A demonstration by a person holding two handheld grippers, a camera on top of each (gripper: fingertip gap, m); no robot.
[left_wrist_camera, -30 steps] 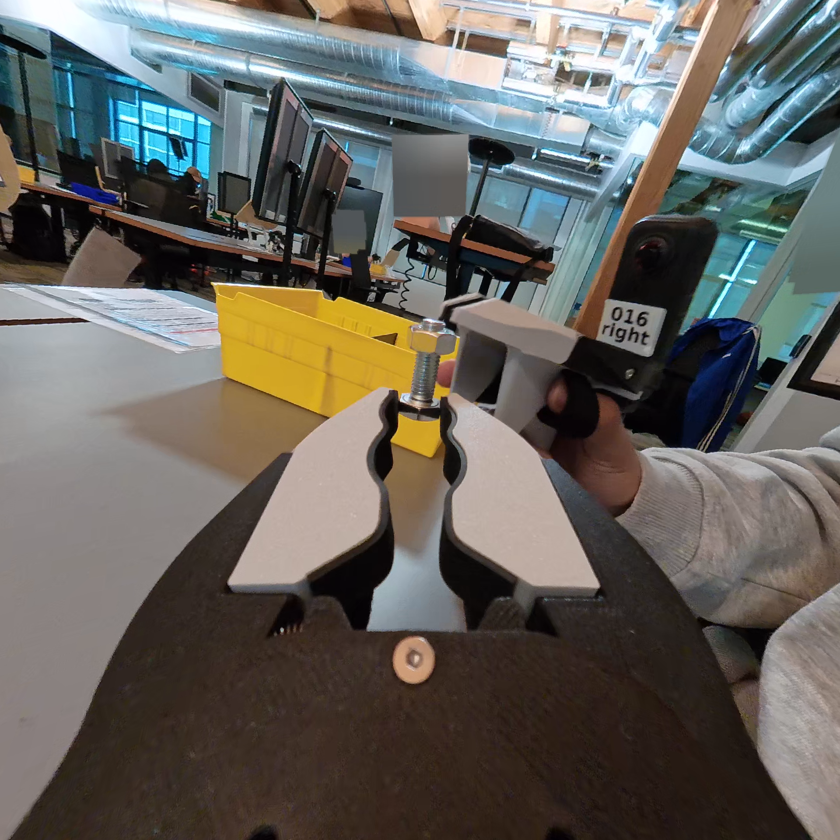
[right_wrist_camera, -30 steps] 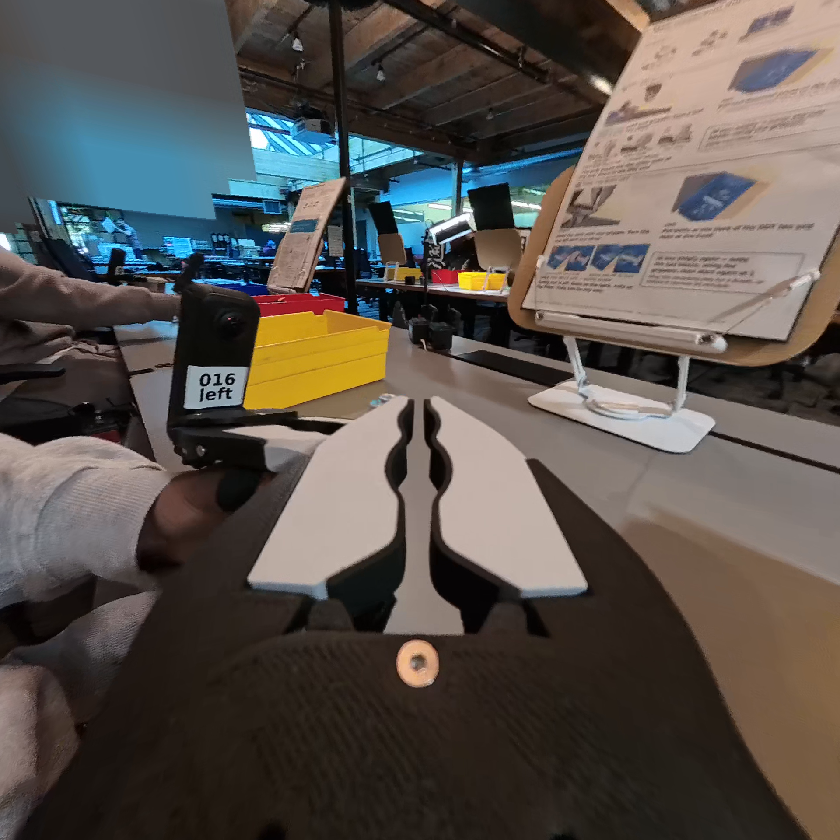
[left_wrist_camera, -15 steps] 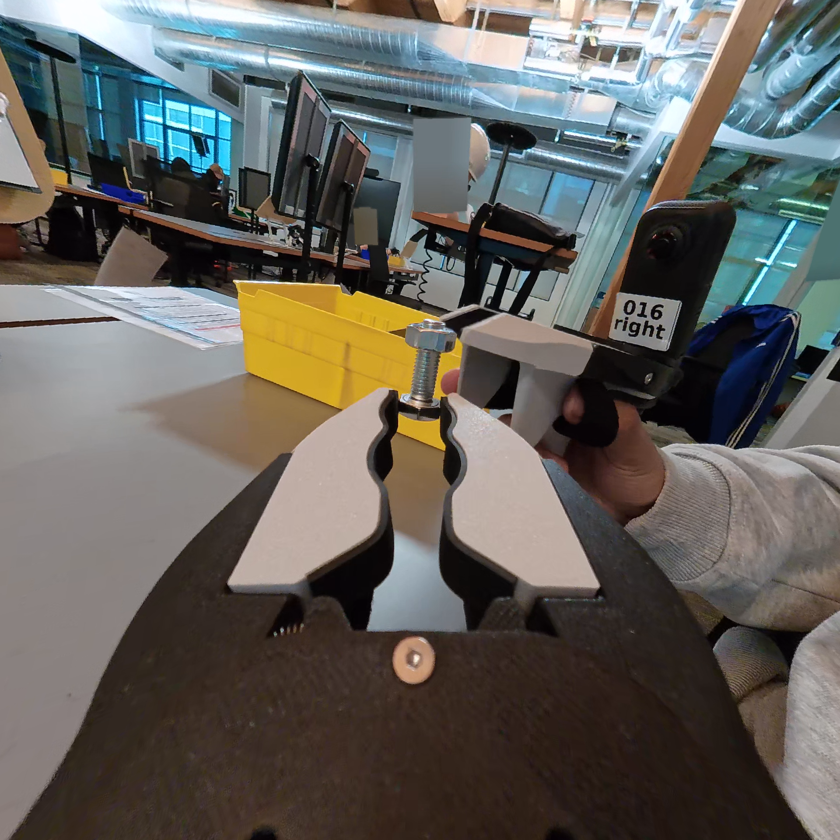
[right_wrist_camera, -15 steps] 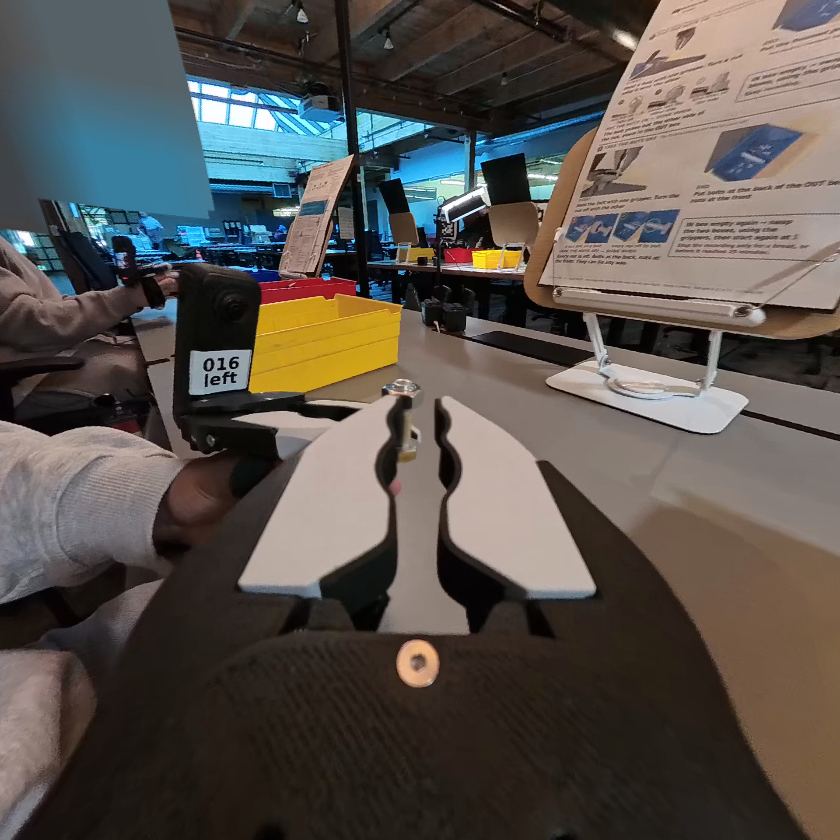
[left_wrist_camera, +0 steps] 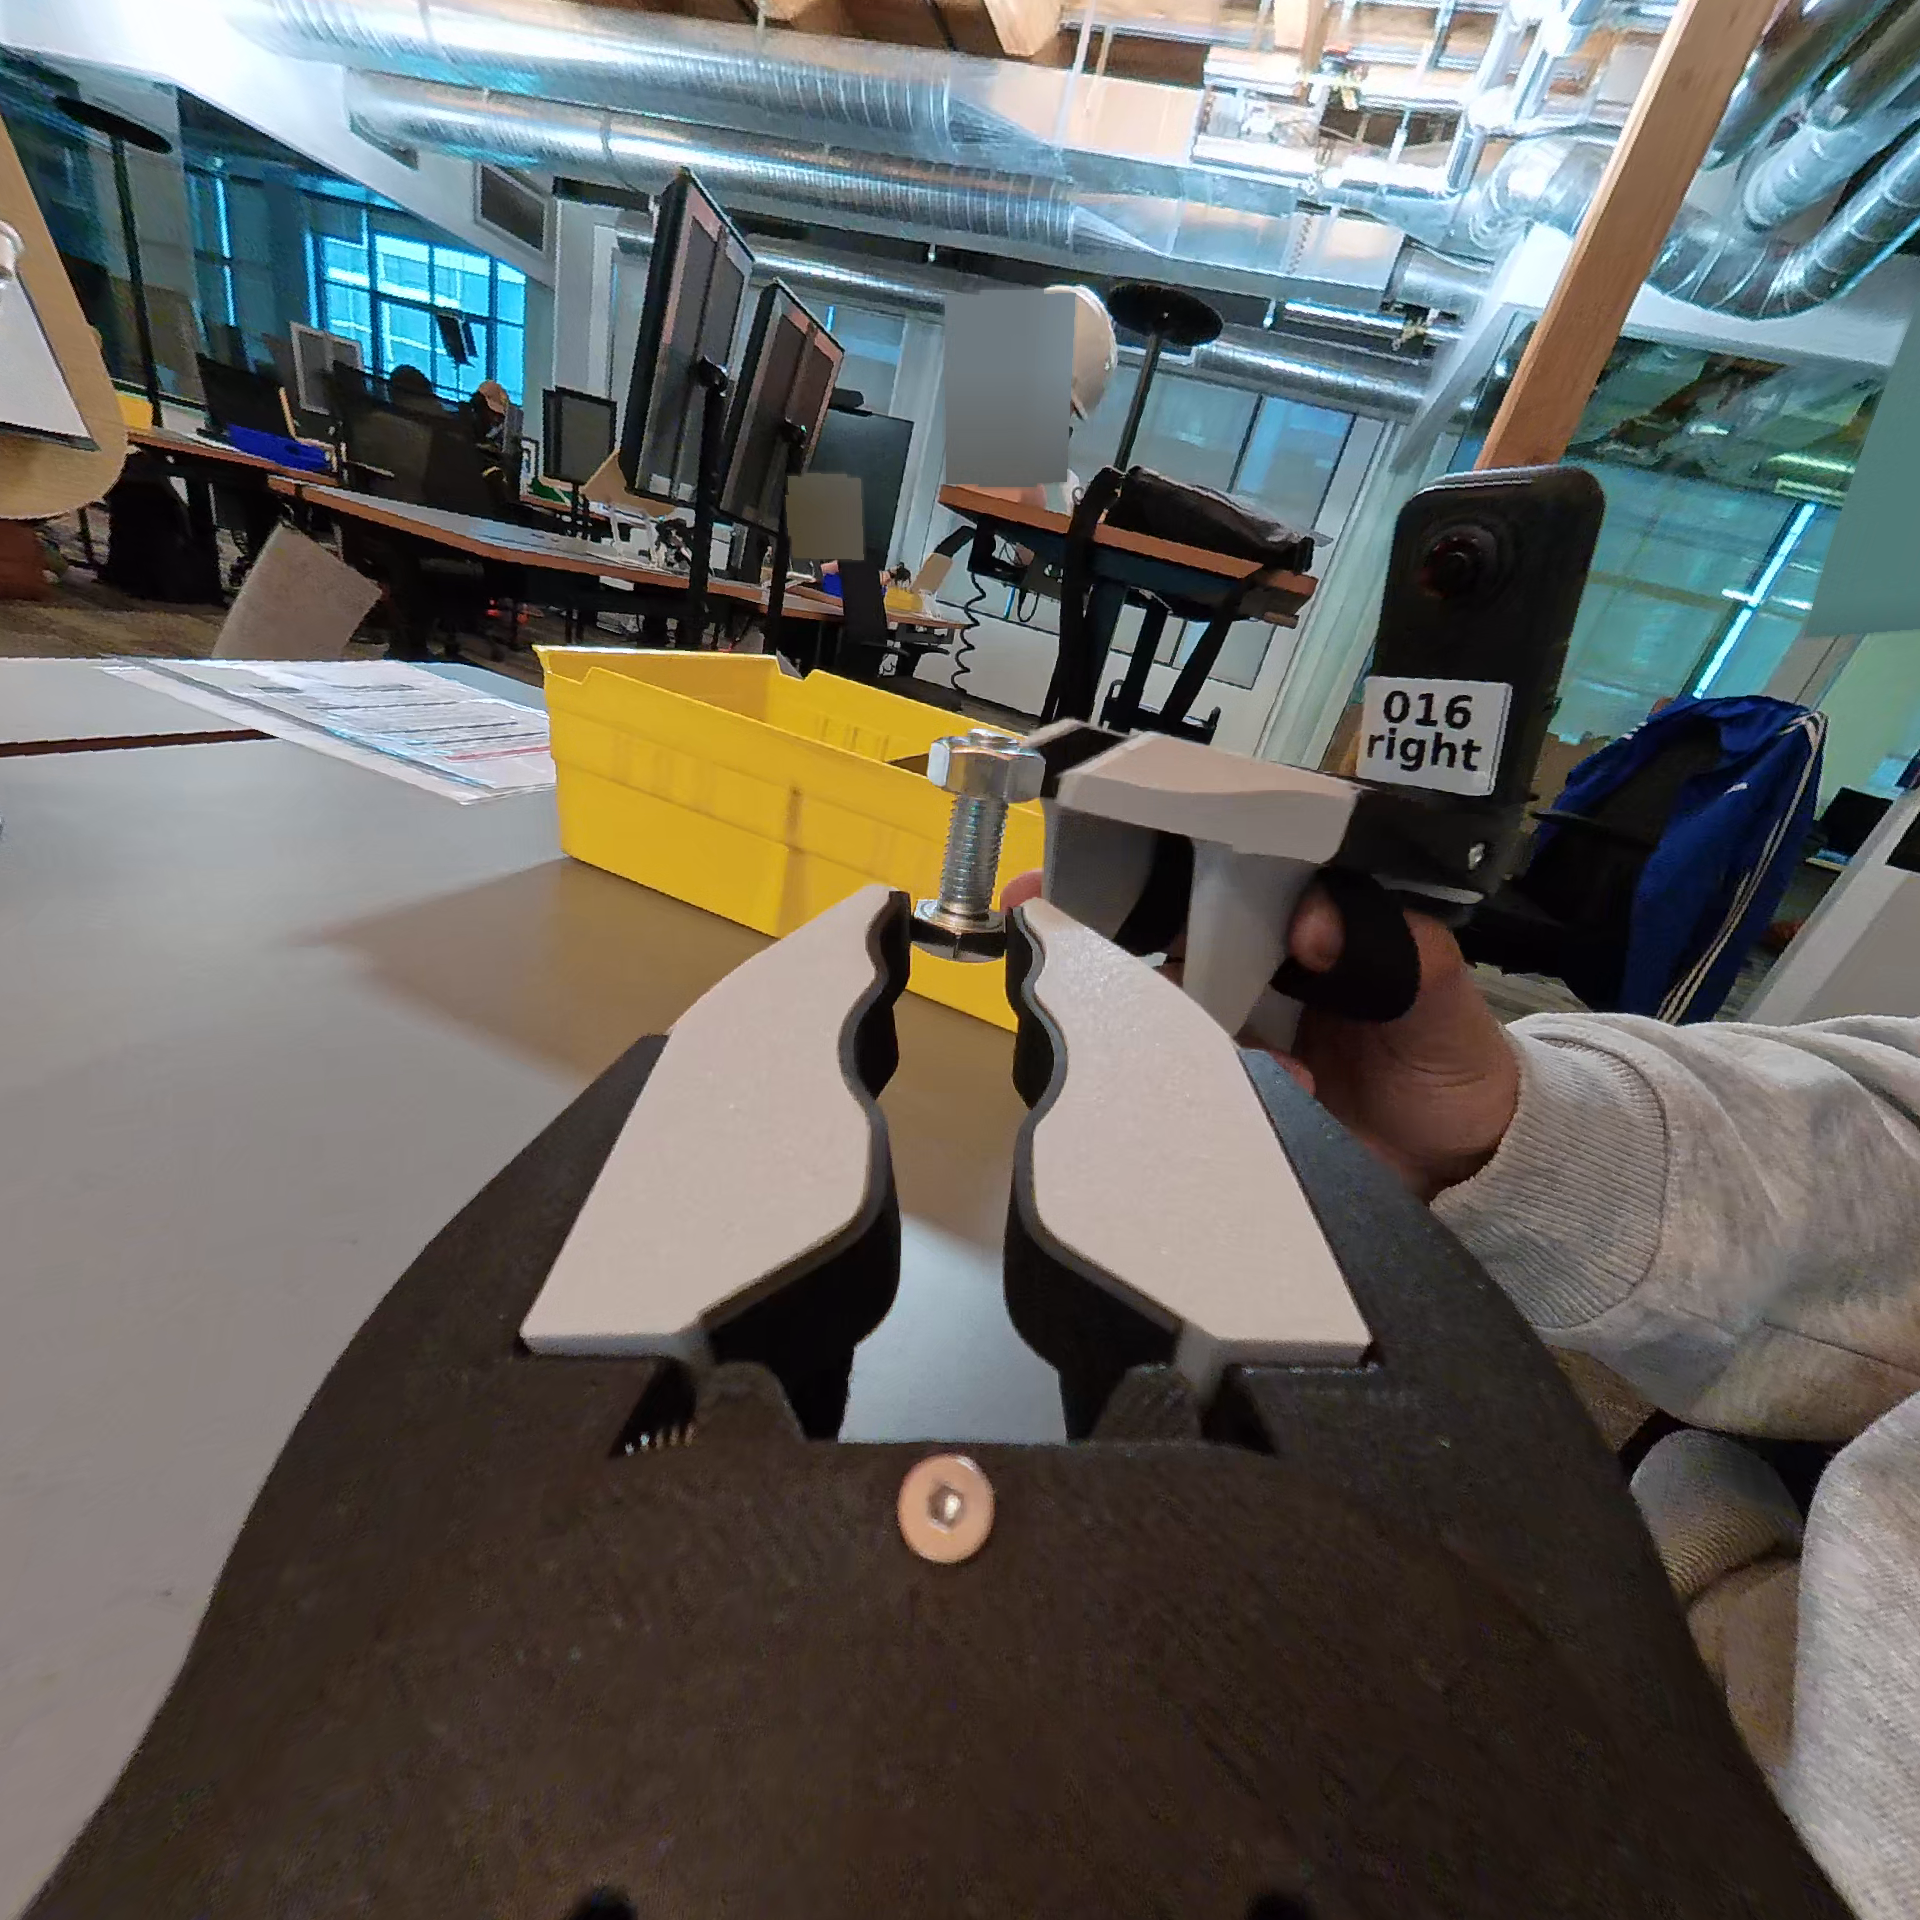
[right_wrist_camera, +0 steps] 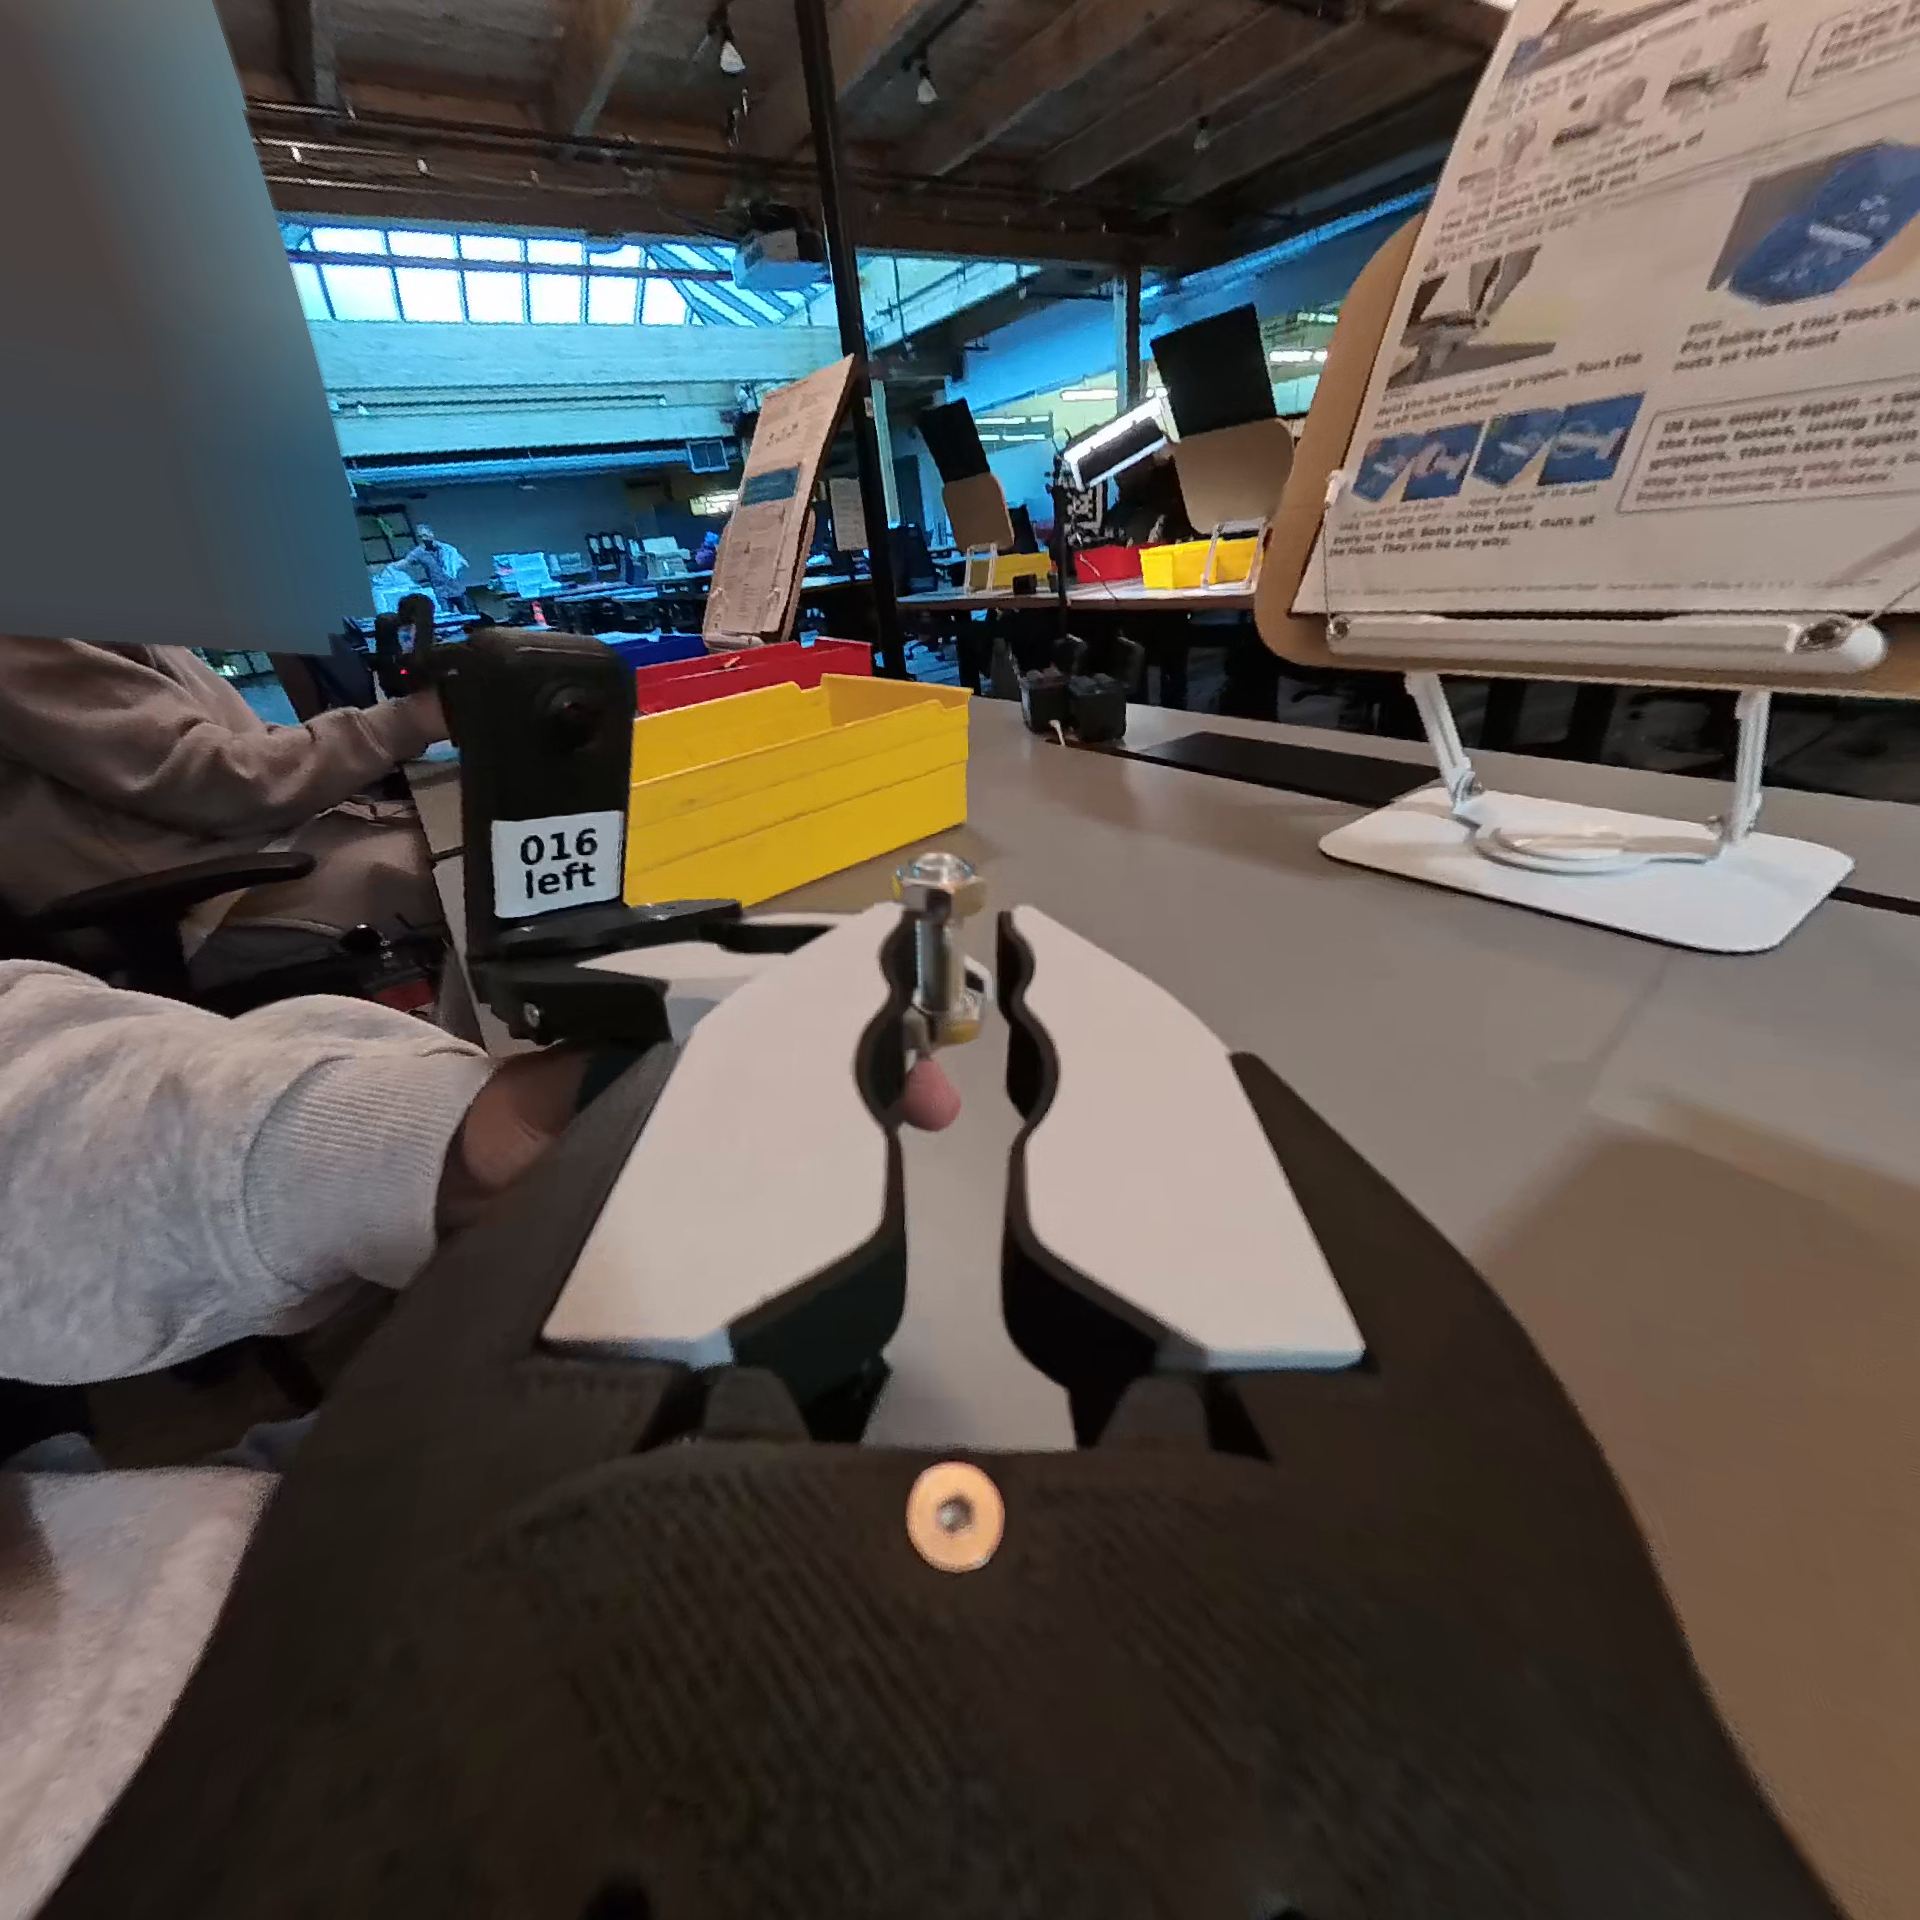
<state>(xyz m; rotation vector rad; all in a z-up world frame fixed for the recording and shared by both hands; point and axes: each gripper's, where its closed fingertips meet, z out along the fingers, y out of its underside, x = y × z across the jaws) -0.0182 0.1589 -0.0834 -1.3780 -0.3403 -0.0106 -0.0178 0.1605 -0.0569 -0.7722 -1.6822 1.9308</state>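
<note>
My left tool pinches the head of an upright silver threaded bolt; my right tool gapes around its nut. White printed stickers mark both. Yellow plastic bin at twelve o'clock on the grey tabletop.

Left wrist view low over the grey tabletop, facing the right-hand gripper close by, right wrist view low, facing across to the white document stand, both sharing the upright steel bolt and yellow plastic bin.
</note>
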